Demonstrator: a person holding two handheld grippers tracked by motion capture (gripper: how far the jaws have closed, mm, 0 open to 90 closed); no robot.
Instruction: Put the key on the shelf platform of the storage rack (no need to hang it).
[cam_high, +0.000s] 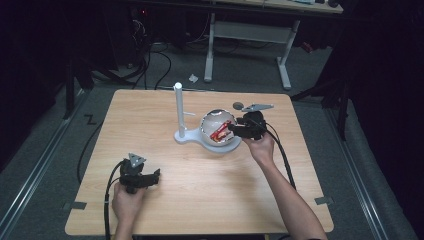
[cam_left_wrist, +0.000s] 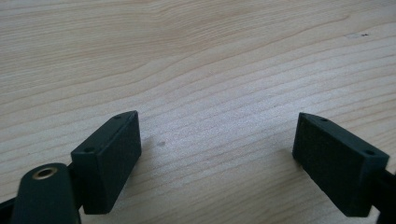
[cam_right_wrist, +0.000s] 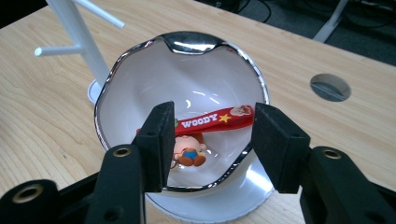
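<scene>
A white bowl (cam_high: 216, 115) with a silver rim (cam_right_wrist: 187, 42) stands at the table's middle. Inside lies a red strap (cam_right_wrist: 212, 120) marked WOODY, with a small cowboy figure (cam_right_wrist: 189, 151) on it; the high view shows the strap (cam_high: 220, 132) too. My right gripper (cam_right_wrist: 212, 114) hangs over the bowl's near rim, open, its jaws on either side of the strap; I cannot tell whether they touch it. It reaches in from the bowl's right in the high view (cam_high: 235, 129). My left gripper (cam_high: 152, 176) rests at the near left, open over bare wood (cam_left_wrist: 218, 119).
A white stand (cam_high: 178, 107) with thin pegs (cam_right_wrist: 81, 35) rises just left of the bowl, and its white base (cam_right_wrist: 254, 186) spreads under the bowl. A grey cable hole (cam_right_wrist: 330, 87) sits behind the bowl. The table (cam_high: 150, 115) is light wood, with desk legs and cables beyond.
</scene>
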